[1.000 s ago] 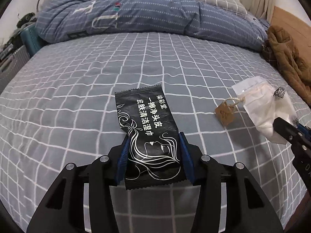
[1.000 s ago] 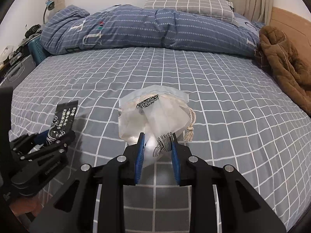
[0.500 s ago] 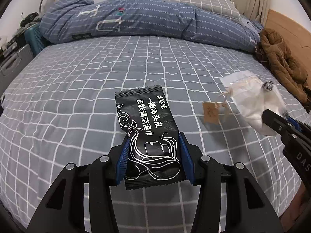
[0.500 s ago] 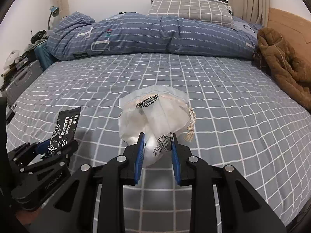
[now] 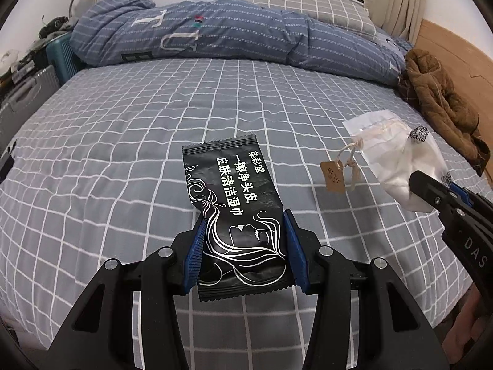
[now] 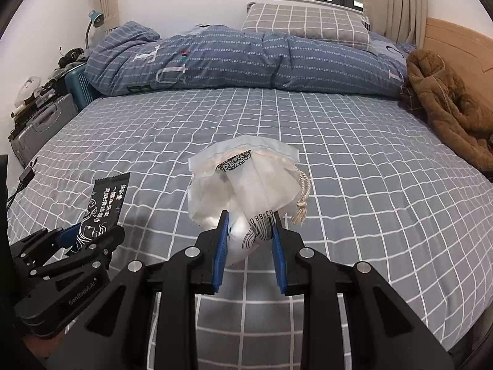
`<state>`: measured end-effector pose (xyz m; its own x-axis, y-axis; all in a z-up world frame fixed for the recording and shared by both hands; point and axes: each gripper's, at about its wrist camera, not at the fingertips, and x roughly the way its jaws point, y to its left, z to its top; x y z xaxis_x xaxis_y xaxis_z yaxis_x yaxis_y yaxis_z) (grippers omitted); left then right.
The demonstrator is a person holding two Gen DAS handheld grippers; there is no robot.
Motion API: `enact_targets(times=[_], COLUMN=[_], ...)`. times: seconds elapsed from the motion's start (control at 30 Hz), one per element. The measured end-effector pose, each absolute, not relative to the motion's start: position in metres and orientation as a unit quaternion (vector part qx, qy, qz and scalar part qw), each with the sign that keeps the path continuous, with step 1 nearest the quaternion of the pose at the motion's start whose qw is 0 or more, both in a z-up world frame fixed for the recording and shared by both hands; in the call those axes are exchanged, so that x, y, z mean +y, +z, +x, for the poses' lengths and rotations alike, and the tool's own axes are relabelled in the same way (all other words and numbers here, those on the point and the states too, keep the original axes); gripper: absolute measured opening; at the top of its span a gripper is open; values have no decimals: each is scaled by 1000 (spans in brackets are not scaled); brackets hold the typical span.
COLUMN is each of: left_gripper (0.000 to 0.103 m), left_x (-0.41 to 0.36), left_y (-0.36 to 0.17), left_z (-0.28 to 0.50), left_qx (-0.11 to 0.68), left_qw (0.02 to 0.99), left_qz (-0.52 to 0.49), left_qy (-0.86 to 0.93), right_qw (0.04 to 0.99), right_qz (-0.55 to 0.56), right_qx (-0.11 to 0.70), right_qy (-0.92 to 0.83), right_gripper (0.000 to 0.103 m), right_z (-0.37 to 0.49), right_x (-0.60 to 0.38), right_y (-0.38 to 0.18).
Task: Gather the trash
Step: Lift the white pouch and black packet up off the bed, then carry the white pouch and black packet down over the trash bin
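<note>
A black wet-wipe packet (image 5: 235,212) with white lettering is clamped between the blue pads of my left gripper (image 5: 243,234), held above the grey checked bed (image 5: 123,129). My right gripper (image 6: 249,231) is shut on a crumpled clear plastic bag (image 6: 243,182) with a barcode sticker, a twine cord and a brown tag (image 5: 332,175) hanging from it. In the left wrist view the bag (image 5: 397,157) and the right gripper (image 5: 431,194) show at the right edge. The right wrist view has the packet (image 6: 106,206) and the left gripper (image 6: 83,240) at lower left.
A rolled blue duvet (image 6: 246,61) and a checked pillow (image 6: 305,24) lie at the bed's far end. A brown jacket (image 6: 446,108) lies by the wooden headboard on the right. A silver suitcase (image 6: 40,129) and a teal crate stand off the bed's left side.
Both grippers have drawn back from the bed and risen a little, carrying the packet and the bag. More of the duvet, pillow and window now shows. Neither grip has altered.
</note>
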<state>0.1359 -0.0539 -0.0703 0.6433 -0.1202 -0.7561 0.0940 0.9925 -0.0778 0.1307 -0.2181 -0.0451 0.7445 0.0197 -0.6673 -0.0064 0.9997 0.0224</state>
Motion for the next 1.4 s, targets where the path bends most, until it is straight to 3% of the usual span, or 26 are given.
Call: enact_targets(times=[1.4], left_gripper=[47], left_x=[-50], left_y=[-51], left_z=[12], left_qx=[413], left_qw=[908], left_qz=[-6], left_qy=[-73], right_qw=[938], right_qz=[16], right_qx=[346], right_qy=[17], right_gripper=[25], right_z=[1], right_x=[-213], right_y=[-28])
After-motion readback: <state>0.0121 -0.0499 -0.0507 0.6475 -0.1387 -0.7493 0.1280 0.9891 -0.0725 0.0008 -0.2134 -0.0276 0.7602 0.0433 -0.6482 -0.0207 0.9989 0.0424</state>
